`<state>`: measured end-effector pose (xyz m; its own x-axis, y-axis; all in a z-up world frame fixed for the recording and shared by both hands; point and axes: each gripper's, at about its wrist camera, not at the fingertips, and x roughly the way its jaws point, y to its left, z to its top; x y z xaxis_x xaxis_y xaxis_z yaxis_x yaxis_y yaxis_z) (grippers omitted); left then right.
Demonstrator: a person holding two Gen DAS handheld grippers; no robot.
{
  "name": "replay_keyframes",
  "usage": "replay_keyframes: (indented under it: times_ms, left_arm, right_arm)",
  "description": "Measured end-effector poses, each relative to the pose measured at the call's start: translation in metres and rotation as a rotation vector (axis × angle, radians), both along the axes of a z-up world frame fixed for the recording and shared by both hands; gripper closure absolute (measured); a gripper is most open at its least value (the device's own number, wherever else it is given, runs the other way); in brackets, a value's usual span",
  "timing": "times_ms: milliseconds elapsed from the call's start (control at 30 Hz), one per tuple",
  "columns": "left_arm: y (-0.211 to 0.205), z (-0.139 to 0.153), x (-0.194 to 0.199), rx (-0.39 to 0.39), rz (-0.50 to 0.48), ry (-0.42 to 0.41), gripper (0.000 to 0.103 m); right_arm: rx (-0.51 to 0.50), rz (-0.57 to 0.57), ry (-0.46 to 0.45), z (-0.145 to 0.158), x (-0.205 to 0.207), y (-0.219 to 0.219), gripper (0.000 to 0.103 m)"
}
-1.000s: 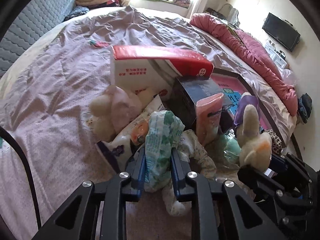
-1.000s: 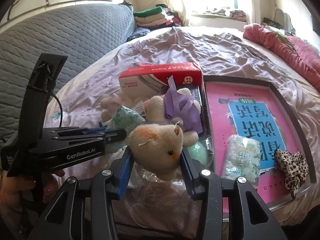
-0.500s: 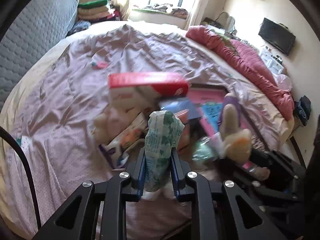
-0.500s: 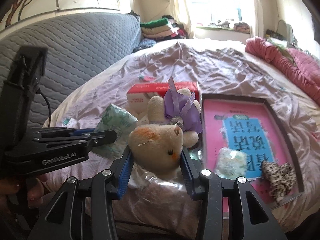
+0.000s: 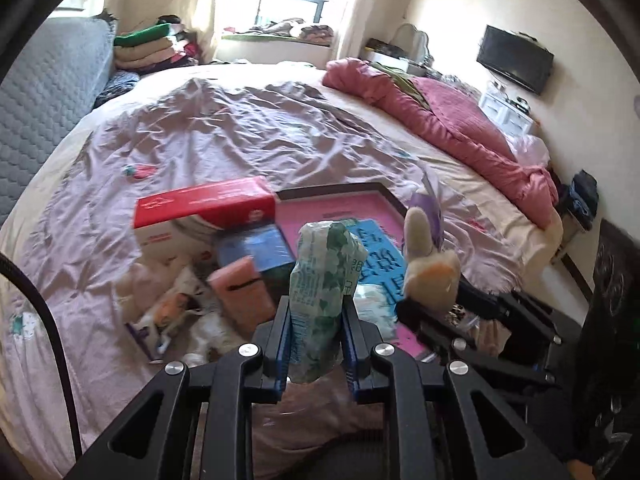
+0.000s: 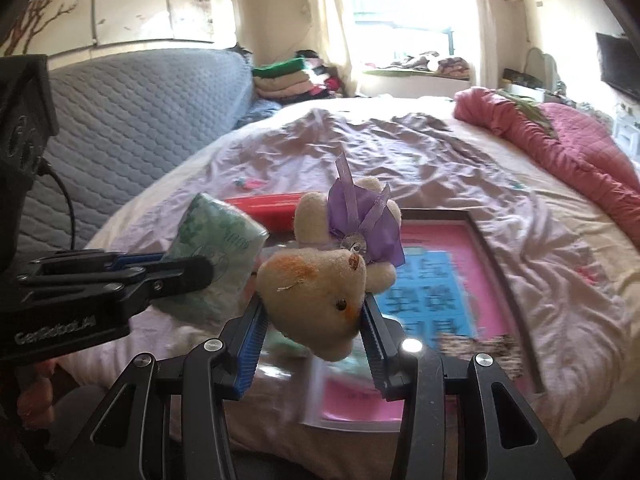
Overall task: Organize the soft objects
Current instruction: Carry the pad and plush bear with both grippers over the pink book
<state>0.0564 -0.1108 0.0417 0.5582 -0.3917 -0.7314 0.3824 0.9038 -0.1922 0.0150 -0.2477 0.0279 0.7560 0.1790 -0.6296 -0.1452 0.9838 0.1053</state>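
Left gripper (image 5: 316,320) clamped narrow on green-and-white soft pack (image 5: 324,292), held upright, top poking well above the fingers (image 5: 280,332); pack off the bed, in the air over the clutter. Same pack in right wrist view (image 6: 216,256), tilted, sticking out past black gripper body at left.

Right gripper (image 6: 314,320) closed at medium width on cream plush toy (image 6: 320,296), pads squeezing its head from both sides; orange patch on cheek, dark eye, purple ribbon bow (image 6: 368,220) w/ clear gem by the ear. Toy lifted clear of bed. In left wrist view, toy (image 5: 432,268) just right of the pack, near but apart.

Below on bed w/ wrinkled lilac sheet (image 5: 200,140): red-and-white box (image 5: 204,216), blue box (image 5: 256,248) just in front, pink pack (image 5: 240,292) leaning beside it, printed pouches & pale plush bits at left, blurred. Dark-framed tray w/ pink-and-blue printed board (image 6: 436,280) to the right; leopard-print item (image 6: 480,348) on its near end, smeared by blur. Whitish-green pack (image 5: 372,304) on tray, behind left gripper.

Farther: rumpled pink quilt (image 5: 448,120) along right edge of bed, grey quilted headboard (image 6: 140,120) left, folded clothes stack (image 5: 152,48) by window, TV (image 5: 516,64) on wall.
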Motion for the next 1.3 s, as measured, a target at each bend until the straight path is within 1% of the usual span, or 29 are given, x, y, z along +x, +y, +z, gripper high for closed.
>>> replay_keyframes:
  times_ms: [133, 200, 333, 433, 667, 1100, 1300]
  left_arm:
    - [-0.02, -0.004, -0.001, 0.021, -0.032, 0.012, 0.081]
    - [-0.029, -0.007, -0.002, 0.019, -0.049, 0.02, 0.081]
    - [-0.042, -0.012, -0.001, 0.019, -0.064, 0.031, 0.081]
    - [-0.052, -0.014, 0.002, 0.015, -0.074, 0.042, 0.081]
    - [-0.08, -0.025, 0.008, 0.041, -0.1, 0.06, 0.081]
    - [-0.122, -0.062, 0.018, 0.069, -0.162, 0.158, 0.081]
    - [-0.132, -0.082, 0.021, 0.099, -0.175, 0.194, 0.08]
  right_arm:
    - [-0.012, -0.072, 0.0, 0.002, -0.003, -0.036, 0.056]
    - [-0.022, -0.106, 0.0, 0.002, -0.006, -0.051, 0.056]
    - [-0.038, -0.149, -0.006, 0.003, -0.01, -0.072, 0.056]
    - [-0.027, -0.161, -0.006, 0.002, -0.013, -0.083, 0.056]
    - [-0.035, -0.156, 0.024, -0.009, -0.011, -0.09, 0.056]
    - [-0.079, -0.156, 0.08, -0.037, -0.007, -0.099, 0.056]
    - [-0.053, -0.171, 0.104, -0.048, -0.006, -0.111, 0.056]
